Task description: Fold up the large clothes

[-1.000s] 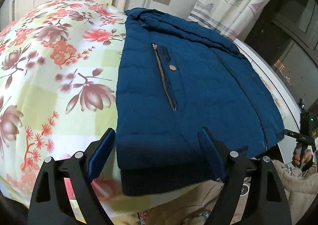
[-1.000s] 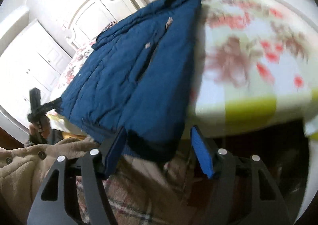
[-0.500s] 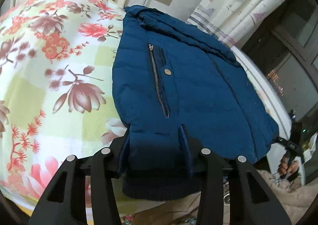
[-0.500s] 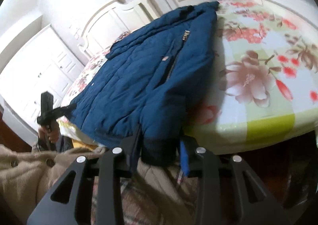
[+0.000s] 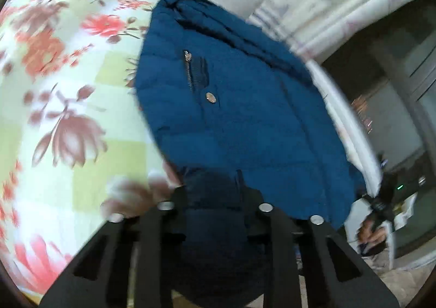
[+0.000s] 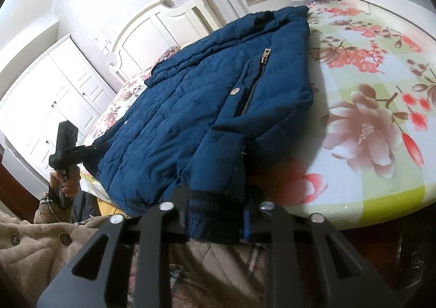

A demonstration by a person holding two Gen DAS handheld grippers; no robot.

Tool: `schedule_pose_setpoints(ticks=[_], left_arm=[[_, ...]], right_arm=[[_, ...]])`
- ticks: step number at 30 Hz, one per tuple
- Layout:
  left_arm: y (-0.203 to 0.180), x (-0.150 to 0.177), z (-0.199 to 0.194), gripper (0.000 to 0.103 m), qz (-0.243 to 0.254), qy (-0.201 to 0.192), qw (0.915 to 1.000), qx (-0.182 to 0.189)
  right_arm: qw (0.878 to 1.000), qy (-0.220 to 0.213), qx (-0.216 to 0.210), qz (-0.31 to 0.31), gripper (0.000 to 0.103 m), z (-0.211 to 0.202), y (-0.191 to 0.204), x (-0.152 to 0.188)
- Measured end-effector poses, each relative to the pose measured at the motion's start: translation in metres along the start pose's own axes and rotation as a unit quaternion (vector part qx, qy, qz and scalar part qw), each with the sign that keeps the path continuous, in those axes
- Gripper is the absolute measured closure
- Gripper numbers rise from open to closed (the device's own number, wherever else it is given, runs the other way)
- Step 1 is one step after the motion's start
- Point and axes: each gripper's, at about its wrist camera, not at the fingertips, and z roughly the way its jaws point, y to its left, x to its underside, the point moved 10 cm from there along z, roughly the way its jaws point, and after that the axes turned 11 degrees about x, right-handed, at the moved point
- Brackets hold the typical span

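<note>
A dark blue quilted puffer jacket [image 6: 212, 106] lies flat on the bed with the flowered pink, red and pale green sheet [image 6: 376, 106], its collar toward the white panelled headboard [image 6: 152, 33] and its dark ribbed knit hem hanging just over the bed's near edge. A metal zip [image 6: 252, 90] and a round silver snap [image 6: 235, 91] show on the jacket's front.

The right gripper [image 6: 215, 215] has just been closing, and its black fingers now pinch the ribbed hem at the jacket's near corner, with the knit band bunched between the blue pads. The left gripper [image 5: 215, 199] has likewise been closing and is clamped on the hem at the jacket's other near corner; that view is smeared by motion, so the exact hold is hard to read, though dark cloth plainly fills the narrow gap between the fingers.

From the right wrist view, the left gripper's black body and the hand [image 6: 66, 180] holding it sit at the jacket's far hem corner, above a beige fleece sleeve [image 6: 35, 248]. Beyond the headboard stands a white wardrobe [image 6: 46, 95]. A patterned curtain [image 5: 335, 0] hangs past the jacket's collar end.
</note>
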Motion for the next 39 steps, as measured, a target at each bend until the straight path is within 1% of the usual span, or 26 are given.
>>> schedule_pose_setpoints(ticks=[3,4,6,9,11,12,14,16,18,20,21,22,23,24,25,26,27,28,29,30,31,33,35,36,37,39], left_arm=[[-0.018,0.011,-0.023,0.091,0.001,-0.041,0.9986,0.035],[-0.030,0.017,-0.035,0.091,-0.001,-0.056,0.9966,0.060],[-0.056,0.031,-0.063,0.091,0.012,-0.074,0.9921,0.101],[-0.085,0.049,-0.100,0.091,0.025,-0.089,0.9856,0.141],[-0.107,0.054,-0.128,0.090,0.030,-0.109,0.9768,0.182],[-0.114,0.049,-0.138,0.090,0.025,-0.119,0.9707,0.207],[-0.121,0.028,-0.145,0.089,0.010,-0.130,0.9616,0.241],[-0.116,-0.014,-0.135,0.087,-0.028,-0.129,0.9552,0.265],[-0.109,-0.053,-0.117,0.085,-0.051,-0.122,0.9552,0.265],[-0.092,-0.106,-0.087,0.084,-0.092,-0.117,0.9513,0.270],[-0.076,-0.136,-0.065,0.079,-0.130,-0.110,0.9484,0.268],[-0.062,-0.154,-0.050,0.065,-0.157,-0.104,0.9472,0.260],[-0.047,-0.170,-0.033,0.047,-0.186,-0.101,0.9445,0.252],[-0.024,-0.190,-0.014,0.004,-0.231,-0.102,0.9340,0.253],[-0.009,-0.200,-0.006,0.004,-0.259,-0.106,0.9259,0.254],[0.013,-0.206,0.001,0.004,-0.296,-0.106,0.9185,0.240],[0.033,-0.214,0.008,0.004,-0.338,-0.114,0.9031,0.240],[0.041,-0.220,0.009,0.004,-0.356,-0.121,0.8928,0.248],[0.049,-0.226,0.007,0.004,-0.364,-0.125,0.8873,0.253],[0.053,-0.228,0.002,0.004,-0.356,-0.127,0.8917,0.249],[0.056,-0.235,-0.006,0.004,-0.332,-0.132,0.9050,0.231],[0.062,-0.244,-0.019,0.004,-0.276,-0.140,0.9359,0.168],[0.069,-0.246,-0.025,0.004,-0.227,-0.131,0.9594,0.103],[0.069,-0.247,-0.022,0.004,-0.188,-0.117,0.9731,0.063],[0.071,-0.246,-0.021,0.004,-0.163,-0.105,0.9798,0.047],[0.061,-0.242,0.000,0.004,-0.094,-0.062,0.9935,0.015]], right_arm=[[1.000,-0.010,-0.016,-0.008,0.087,-0.020,0.005,0.004],[0.999,-0.018,-0.028,-0.012,0.088,-0.032,0.009,0.003],[0.997,-0.043,-0.054,-0.030,0.089,-0.065,0.021,0.002],[0.991,-0.084,-0.087,-0.054,0.089,-0.120,0.041,0.001],[0.985,-0.122,-0.110,-0.060,0.089,-0.155,0.054,-0.009],[0.980,-0.147,-0.119,-0.066,0.089,-0.171,0.064,-0.023],[0.976,-0.169,-0.125,-0.063,0.089,-0.179,0.072,-0.051],[0.978,-0.168,-0.107,-0.058,0.089,-0.164,0.081,-0.099],[0.984,-0.153,-0.081,-0.049,0.089,-0.135,0.084,-0.144],[0.990,-0.126,-0.053,-0.018,0.089,-0.087,0.078,-0.198],[0.992,-0.118,-0.037,-0.006,0.087,-0.068,0.075,-0.215],[0.994,-0.104,-0.026,0.017,0.082,-0.043,0.068,-0.232],[0.996,-0.081,-0.015,0.046,0.077,-0.010,0.055,-0.251],[0.996,-0.069,-0.007,0.061,0.059,0.011,0.047,-0.261],[0.994,-0.060,0.004,0.087,0.032,0.033,0.034,-0.270],[0.992,-0.055,0.008,0.113,0.023,0.051,0.022,-0.275],[0.990,-0.054,0.008,0.128,0.021,0.064,0.016,-0.273],[0.989,-0.053,0.007,0.138,0.021,0.073,0.009,-0.271],[0.988,-0.053,0.005,0.142,0.022,0.080,0.004,-0.270],[0.989,-0.056,0.010,0.136,0.022,0.085,-0.002,-0.268],[0.990,-0.056,0.021,0.125,0.022,0.089,-0.008,-0.266],[0.992,-0.053,0.048,0.104,0.023,0.095,-0.024,-0.263],[0.993,-0.040,0.064,0.091,0.023,0.103,-0.041,-0.265],[0.994,-0.033,0.064,0.087,0.023,0.107,-0.046,-0.264],[0.995,-0.020,0.065,0.079,0.022,0.113,-0.051,-0.265],[0.995,-0.003,0.077,0.056,0.023,0.124,-0.057,-0.265]])
